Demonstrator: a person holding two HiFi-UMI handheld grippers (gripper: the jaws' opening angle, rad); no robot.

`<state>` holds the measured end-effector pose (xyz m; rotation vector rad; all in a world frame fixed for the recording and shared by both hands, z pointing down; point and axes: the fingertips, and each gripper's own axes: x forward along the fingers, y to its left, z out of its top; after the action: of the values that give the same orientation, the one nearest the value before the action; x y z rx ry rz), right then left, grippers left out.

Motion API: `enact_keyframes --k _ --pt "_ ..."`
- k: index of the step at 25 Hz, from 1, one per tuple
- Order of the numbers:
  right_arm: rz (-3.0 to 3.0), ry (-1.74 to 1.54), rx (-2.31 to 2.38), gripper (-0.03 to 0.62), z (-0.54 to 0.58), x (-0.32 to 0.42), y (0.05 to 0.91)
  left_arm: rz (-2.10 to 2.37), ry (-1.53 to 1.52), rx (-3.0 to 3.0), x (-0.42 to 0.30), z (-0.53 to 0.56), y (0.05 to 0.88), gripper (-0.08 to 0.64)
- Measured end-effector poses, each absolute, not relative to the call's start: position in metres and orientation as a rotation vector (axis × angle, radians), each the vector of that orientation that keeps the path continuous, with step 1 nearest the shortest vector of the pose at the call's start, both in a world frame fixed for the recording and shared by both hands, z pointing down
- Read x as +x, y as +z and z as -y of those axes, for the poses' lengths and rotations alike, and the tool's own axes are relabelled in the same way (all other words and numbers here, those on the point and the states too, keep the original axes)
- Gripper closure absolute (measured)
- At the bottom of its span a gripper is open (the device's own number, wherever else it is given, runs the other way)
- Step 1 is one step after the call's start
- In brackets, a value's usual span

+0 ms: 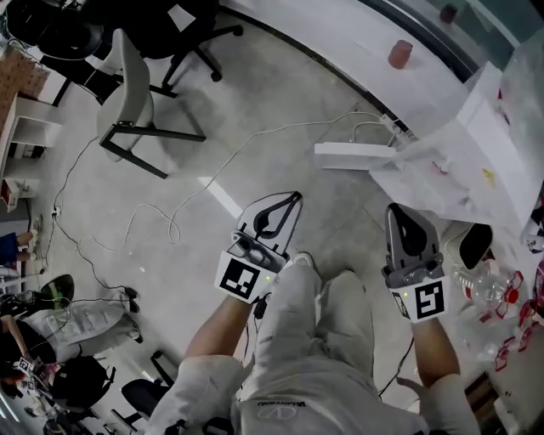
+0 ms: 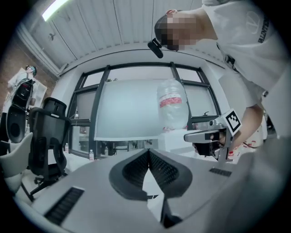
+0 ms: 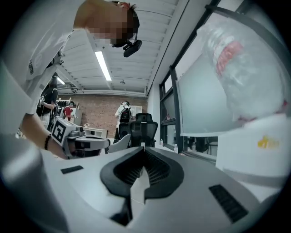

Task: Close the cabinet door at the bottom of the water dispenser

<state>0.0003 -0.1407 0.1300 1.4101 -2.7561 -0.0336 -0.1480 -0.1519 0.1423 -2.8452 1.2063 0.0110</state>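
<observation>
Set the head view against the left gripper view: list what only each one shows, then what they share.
Head view only: the floor, a pink cup near the window edge, and the person's trousers seen from above.

Left gripper view only: the ceiling with its strip light, and the head camera seen from below.

Both: the left gripper and the right gripper, each shut with nothing between its jaws.

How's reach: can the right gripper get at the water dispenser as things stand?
Probably yes: the right gripper, shut and empty, has the white water dispenser close ahead and to its right, and only floor shows between them, with nothing standing in the way.
</observation>
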Motion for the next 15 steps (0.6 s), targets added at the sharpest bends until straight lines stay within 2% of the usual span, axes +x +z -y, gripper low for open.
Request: enact_keyframes --k 6,15 --pt "2.834 -0.038 1.337 0.575 0.182 0.001 0.336 -1.243 -0.024 -2.763 -0.133 0.193 0.337 0.551" --pt "2.912 -0.025 1.270 0.575 0.222 -0.009 0.500 -1.180 0.010 -2.748 -0.131 0.236 0.496 0.551"
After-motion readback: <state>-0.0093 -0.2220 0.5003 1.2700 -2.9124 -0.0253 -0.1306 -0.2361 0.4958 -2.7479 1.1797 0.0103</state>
